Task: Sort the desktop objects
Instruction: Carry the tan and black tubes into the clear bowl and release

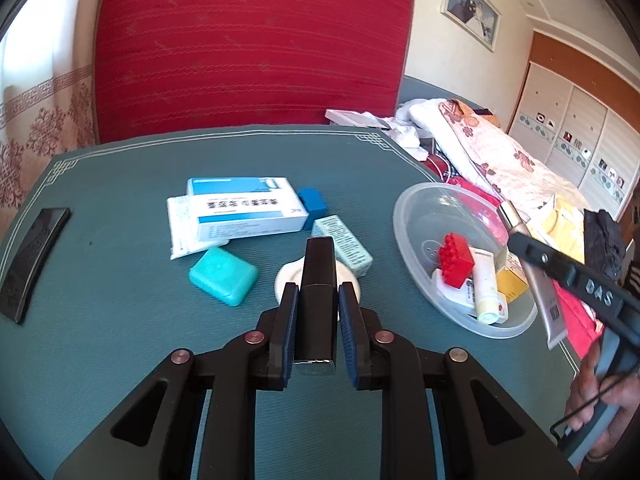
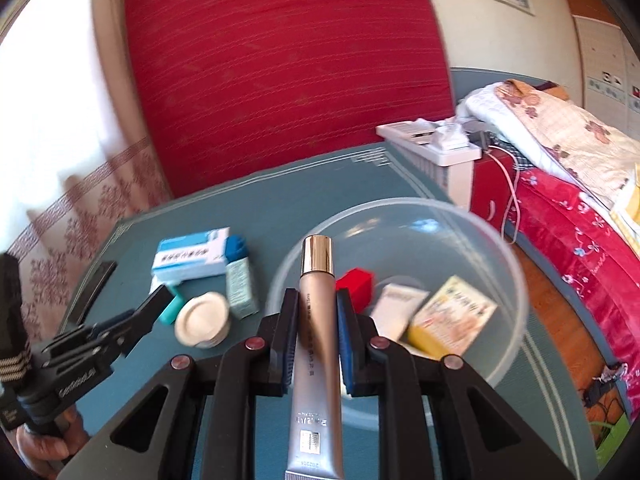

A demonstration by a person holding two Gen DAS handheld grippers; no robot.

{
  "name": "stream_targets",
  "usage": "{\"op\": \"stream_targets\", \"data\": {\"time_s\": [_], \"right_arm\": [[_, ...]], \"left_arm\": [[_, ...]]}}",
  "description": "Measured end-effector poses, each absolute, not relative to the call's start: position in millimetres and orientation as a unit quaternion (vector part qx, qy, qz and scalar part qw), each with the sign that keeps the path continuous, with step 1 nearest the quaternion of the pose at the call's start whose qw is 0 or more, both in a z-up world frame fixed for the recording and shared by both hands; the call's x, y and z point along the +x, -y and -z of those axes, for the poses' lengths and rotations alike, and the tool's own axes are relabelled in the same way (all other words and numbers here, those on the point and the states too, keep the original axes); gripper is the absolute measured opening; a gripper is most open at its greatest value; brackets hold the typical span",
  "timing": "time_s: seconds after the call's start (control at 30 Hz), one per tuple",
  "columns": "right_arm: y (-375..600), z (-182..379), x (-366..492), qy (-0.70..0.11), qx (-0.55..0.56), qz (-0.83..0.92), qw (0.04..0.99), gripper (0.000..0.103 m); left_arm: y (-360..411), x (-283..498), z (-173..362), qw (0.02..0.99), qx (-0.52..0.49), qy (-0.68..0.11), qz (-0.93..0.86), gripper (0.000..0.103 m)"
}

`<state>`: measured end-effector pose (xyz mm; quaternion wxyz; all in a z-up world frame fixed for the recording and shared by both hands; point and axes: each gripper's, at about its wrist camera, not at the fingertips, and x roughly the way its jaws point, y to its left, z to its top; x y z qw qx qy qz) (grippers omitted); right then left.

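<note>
In the left wrist view my left gripper (image 1: 319,292) is shut on a slim black bar (image 1: 318,272), held above a white round jar (image 1: 286,280) on the teal table mat (image 1: 120,320). My right gripper (image 2: 318,300) is shut on a silver tube with a gold cap (image 2: 318,320), and the cap reaches over the near rim of a clear plastic bowl (image 2: 500,240). In the bowl lie a red brick (image 2: 356,284), a white tube (image 2: 396,308) and a yellow box (image 2: 452,320). The right gripper (image 1: 536,252) also shows beside the bowl (image 1: 408,216).
On the mat lie a blue-and-white medicine box (image 1: 244,208), a blue block (image 1: 313,202), a teal case (image 1: 223,276), a pale green box (image 1: 342,246) and a black curved piece (image 1: 32,260) at the left edge. A bed with a floral quilt (image 1: 500,152) stands to the right.
</note>
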<state>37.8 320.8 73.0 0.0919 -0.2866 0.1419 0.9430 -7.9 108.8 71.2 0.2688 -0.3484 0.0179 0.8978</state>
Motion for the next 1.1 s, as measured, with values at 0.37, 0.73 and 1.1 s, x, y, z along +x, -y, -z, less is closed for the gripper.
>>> {"op": "stream_targets", "data": {"time_s": [0.37,0.73,1.1], "right_arm": [[-372,-64,26,-0.189,-0.279,-0.935,0.111,0.020],[-401,-56,20,-0.223,-0.275,-0.928,0.120,0.021],[-423,-43,22,-0.263,-0.274,-0.916,0.128,0.021]], "left_arm": [[-163,-9,-86,0.300,-0.336,-0.050,-0.891,0.022],[-222,-32,-88,0.347,-0.340,-0.053,-0.873,0.022],[-249,-49,-73,0.349,-0.348,-0.043,-0.869,0.063]]}}
